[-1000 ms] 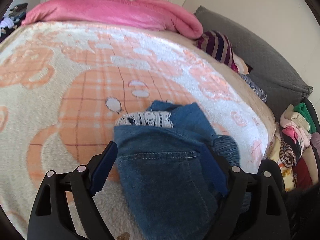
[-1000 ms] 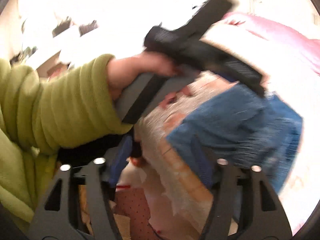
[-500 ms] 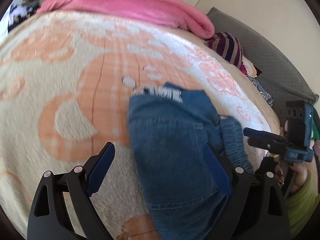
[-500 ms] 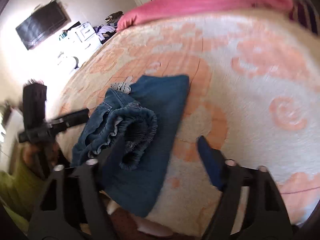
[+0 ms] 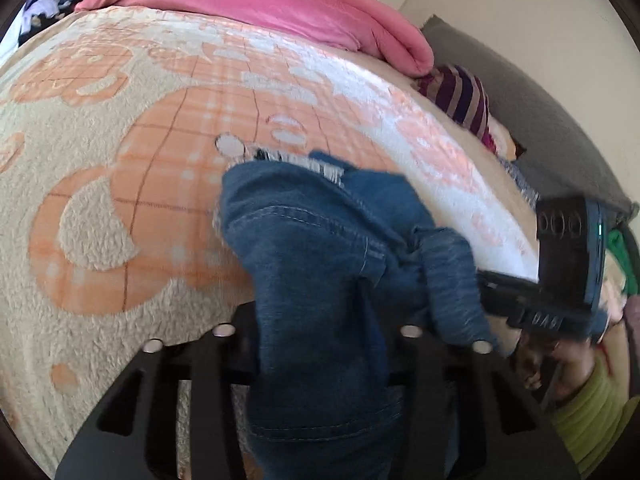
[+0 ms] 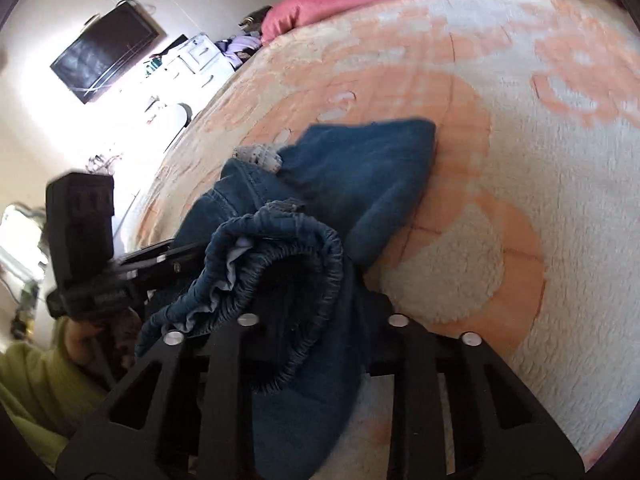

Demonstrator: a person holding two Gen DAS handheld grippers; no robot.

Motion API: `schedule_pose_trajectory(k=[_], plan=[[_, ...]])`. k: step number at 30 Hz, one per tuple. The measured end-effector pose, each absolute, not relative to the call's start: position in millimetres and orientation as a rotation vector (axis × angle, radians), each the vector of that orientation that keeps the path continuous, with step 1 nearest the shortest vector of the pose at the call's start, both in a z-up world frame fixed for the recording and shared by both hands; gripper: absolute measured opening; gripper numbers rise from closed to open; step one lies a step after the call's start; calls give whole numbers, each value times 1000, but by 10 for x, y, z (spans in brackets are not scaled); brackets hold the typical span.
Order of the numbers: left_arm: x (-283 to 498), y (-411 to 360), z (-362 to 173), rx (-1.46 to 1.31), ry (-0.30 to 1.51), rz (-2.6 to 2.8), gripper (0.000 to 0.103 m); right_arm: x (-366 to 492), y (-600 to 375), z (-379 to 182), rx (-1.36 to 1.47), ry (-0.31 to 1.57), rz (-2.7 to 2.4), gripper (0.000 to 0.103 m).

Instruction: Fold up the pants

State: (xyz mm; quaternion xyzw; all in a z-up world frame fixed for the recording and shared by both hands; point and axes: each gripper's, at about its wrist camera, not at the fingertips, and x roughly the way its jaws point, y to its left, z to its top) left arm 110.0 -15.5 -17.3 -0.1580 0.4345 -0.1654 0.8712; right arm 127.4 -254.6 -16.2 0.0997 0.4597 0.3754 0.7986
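Both grippers are closed on the denim pants (image 5: 320, 280): the left gripper (image 5: 320, 332) pinches the pocket side, and the right gripper (image 6: 320, 320) pinches the elastic waistband (image 6: 280, 248). The folded pants lie on the orange-patterned blanket (image 5: 120, 160), extending forward from the fingers.

The left gripper (image 5: 320, 344) has its jaws closed on the denim pants (image 5: 320, 264), which drape from it onto the bed's peach-and-cream blanket (image 5: 120, 160). A white lace trim (image 5: 296, 160) shows at the far end of the pants. To the right of the pants, the right gripper (image 5: 560, 264) is against their gathered waistband. Beyond the pants lies a pink comforter (image 5: 260, 4).
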Motion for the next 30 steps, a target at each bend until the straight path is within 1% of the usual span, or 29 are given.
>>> schedule_pose_trajectory(k=[5, 10, 12, 15, 17, 19, 20, 21, 23, 25, 26, 27, 28, 29, 30], plan=[[1237, -176, 77, -301, 843, -339, 33, 1366, -2382, 127, 126, 901, 806, 13], [1545, -135, 311, -311, 771, -310, 33, 1722, -2336, 285, 157, 843, 797, 12], [1682, -131, 315, -300, 768, -291, 33, 1937, -2388, 257, 211, 850, 778, 12], [1866, -107, 180, -278, 801, -247, 35, 2209, -2427, 82, 247, 903, 719, 12], [1939, -57, 8, -285, 848, -213, 39, 2309, -2440, -59, 243, 942, 675, 12], [1968, -10, -115, -289, 879, -195, 51, 2321, -2428, -167, 195, 965, 641, 12], [1962, 20, -169, -298, 888, -190, 54, 2302, -2431, -201, 182, 971, 634, 12], [1960, 43, -194, -305, 891, -188, 58, 2284, -2430, -232, 174, 977, 625, 13], [1956, 67, -210, -309, 891, -189, 60, 2268, -2422, -263, 150, 982, 601, 19], [1947, 57, -176, -297, 888, -186, 63, 2223, -2414, -231, 126, 972, 589, 21], [1936, 61, -146, -289, 884, -184, 65, 2196, -2422, -206, 117, 964, 577, 29], [1911, 55, -127, -283, 879, -184, 69, 2137, -2441, -151, 112, 945, 569, 34], [1866, 56, -99, -279, 870, -186, 74, 2078, -2459, -99, 110, 927, 567, 43], [1820, 61, -67, -276, 860, -189, 76, 2017, -2474, -44, 104, 907, 560, 50], [1755, 54, -23, -269, 850, -195, 78, 1923, -2491, 37, 96, 875, 556, 55]])
